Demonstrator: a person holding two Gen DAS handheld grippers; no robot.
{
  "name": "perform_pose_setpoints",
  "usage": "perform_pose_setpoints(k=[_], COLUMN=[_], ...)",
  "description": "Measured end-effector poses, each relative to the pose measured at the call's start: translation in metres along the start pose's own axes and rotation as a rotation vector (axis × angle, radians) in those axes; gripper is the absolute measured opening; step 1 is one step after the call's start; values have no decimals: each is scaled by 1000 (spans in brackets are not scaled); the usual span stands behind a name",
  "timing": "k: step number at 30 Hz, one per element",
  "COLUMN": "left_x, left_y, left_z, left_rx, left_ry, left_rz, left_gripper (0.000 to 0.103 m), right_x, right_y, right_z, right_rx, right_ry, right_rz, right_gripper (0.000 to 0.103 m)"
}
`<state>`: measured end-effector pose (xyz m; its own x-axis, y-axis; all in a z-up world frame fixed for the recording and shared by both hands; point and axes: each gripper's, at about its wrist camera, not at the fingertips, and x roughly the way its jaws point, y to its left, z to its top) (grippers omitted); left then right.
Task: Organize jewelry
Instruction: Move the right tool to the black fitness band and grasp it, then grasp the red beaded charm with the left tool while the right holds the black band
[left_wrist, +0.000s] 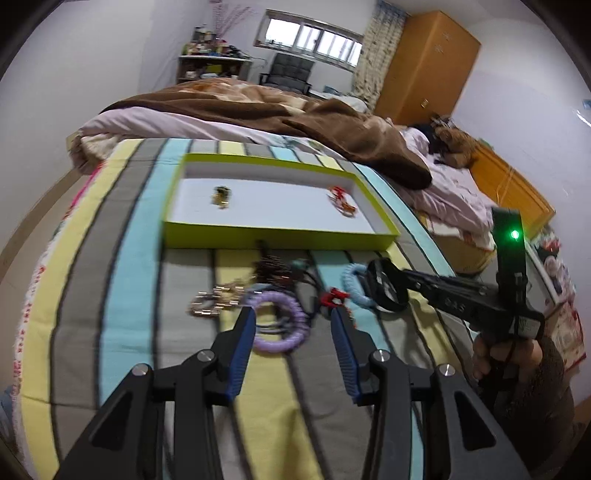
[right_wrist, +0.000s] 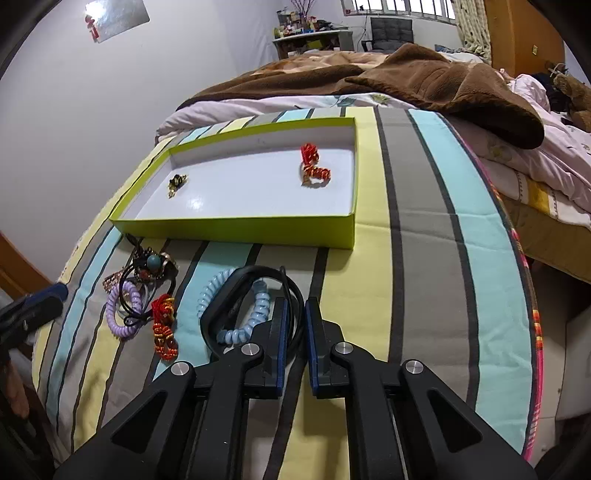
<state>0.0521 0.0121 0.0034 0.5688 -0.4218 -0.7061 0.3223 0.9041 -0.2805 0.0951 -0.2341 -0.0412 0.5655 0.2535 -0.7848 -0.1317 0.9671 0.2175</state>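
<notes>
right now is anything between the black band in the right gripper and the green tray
Nothing visible blocks it. The right hand-held gripper is shut on the black band, which overlaps the blue coil. Only bare striped cover lies between the band and the tray.

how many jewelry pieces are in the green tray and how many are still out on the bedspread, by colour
In the green tray:
red and gold piece: 1
dark and gold piece: 1

On the bedspread:
purple coil: 1
pale blue coil: 1
red and gold piece: 1
black band: 1
dark tangle with a teal stone: 1, parts unclear

Total: 7
</notes>
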Motion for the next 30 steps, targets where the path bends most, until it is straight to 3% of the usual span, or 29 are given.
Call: perform_pose_setpoints(k=[8,19,30], left_x=[31,66,81], left_y=[-44,-65,-74], left_z=[-6,-8,-8], left_rx=[75,99,122], left_ry=[59,94,105], left_rz=[-11,128,184], left_gripper=[44,43,29], right_x=[-13,-36,-45], right_y=[-14,-44,-54], right_z=[-2,-9,-13], right_rx=[16,55,74], right_ry=[-29,-68,-90], right_rz=[0,-12,6], right_gripper=[9,9,9])
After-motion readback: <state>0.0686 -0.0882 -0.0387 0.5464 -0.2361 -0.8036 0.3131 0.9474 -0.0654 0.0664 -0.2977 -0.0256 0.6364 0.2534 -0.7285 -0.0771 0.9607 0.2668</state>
